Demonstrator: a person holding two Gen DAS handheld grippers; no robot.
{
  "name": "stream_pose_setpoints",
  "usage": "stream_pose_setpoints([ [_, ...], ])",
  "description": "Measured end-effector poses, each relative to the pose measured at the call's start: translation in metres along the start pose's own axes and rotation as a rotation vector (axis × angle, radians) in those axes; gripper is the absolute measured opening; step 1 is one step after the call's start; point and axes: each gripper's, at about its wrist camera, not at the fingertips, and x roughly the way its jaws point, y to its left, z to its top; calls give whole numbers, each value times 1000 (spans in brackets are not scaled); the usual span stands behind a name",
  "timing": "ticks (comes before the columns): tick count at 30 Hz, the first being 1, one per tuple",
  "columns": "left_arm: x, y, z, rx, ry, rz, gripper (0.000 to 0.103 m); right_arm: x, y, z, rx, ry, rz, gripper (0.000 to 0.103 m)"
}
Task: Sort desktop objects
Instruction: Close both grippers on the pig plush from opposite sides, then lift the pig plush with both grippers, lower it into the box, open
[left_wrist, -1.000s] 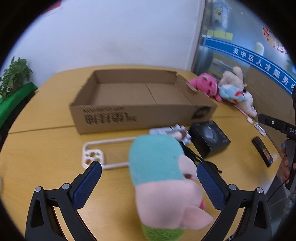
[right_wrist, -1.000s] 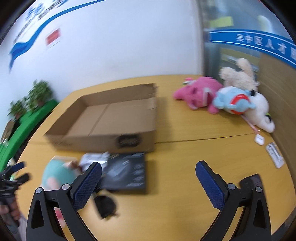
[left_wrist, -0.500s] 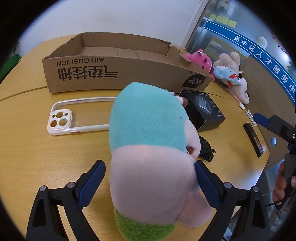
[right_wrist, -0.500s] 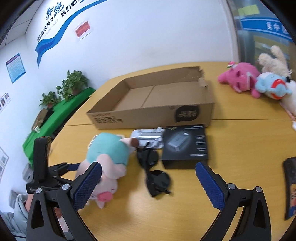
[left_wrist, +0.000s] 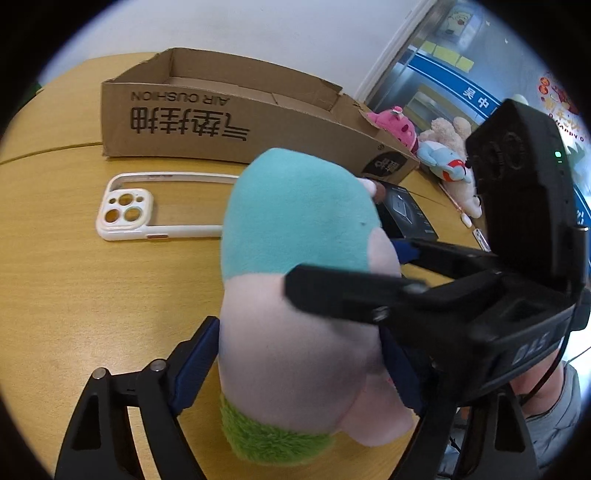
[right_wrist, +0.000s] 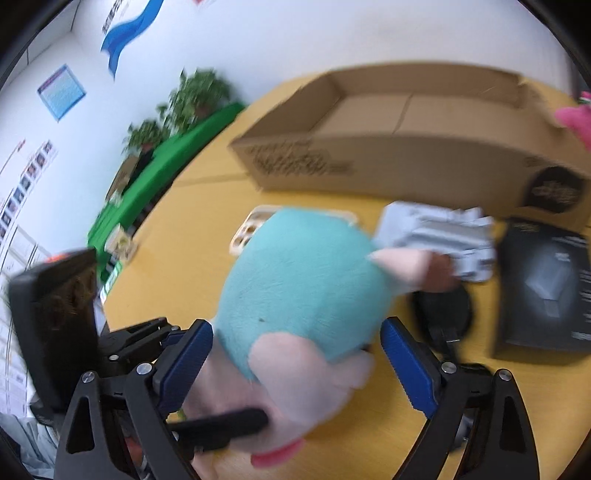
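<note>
A plush pig (left_wrist: 295, 266) with a teal back, pink body and green base lies on the yellow table. My left gripper (left_wrist: 299, 365) has closed on its pink rear, both blue pads against it. My right gripper (right_wrist: 295, 354) is open and straddles the same pig (right_wrist: 306, 291) from the other side; its blue fingers (right_wrist: 406, 369) stand just clear of the plush. The right gripper's black body (left_wrist: 517, 266) crosses the left wrist view. An open cardboard box (left_wrist: 236, 122) stands behind, also in the right wrist view (right_wrist: 399, 136).
A white phone case (left_wrist: 147, 206) lies left of the pig. A black box (right_wrist: 546, 291), black sunglasses (right_wrist: 443, 314) and a grey packet (right_wrist: 439, 236) lie to its right. Pink and pale plush toys (left_wrist: 436, 147) sit beyond the cardboard box.
My left gripper closed in on the pig's rear. My right gripper swung left and down across the table until its fingers straddle the pig.
</note>
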Motion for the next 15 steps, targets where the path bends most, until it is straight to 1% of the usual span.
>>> stream_pose_setpoints([
  [1, -2, 2, 0, -3, -3, -1, 81, 6, 4, 1, -3, 7, 14, 93],
  [3, -5, 6, 0, -6, -1, -13, 78, 15, 9, 4, -15, 11, 12, 93],
  [6, -6, 8, 0, -6, 4, -29, 76, 24, 15, 6, -43, 15, -11, 93],
  [9, -5, 5, 0, 13, 9, -28, 74, 28, 20, 5, -63, 6, -34, 92],
  [15, -10, -2, 0, 44, 17, -26, 70, 24, 13, 2, -25, -24, 4, 85],
])
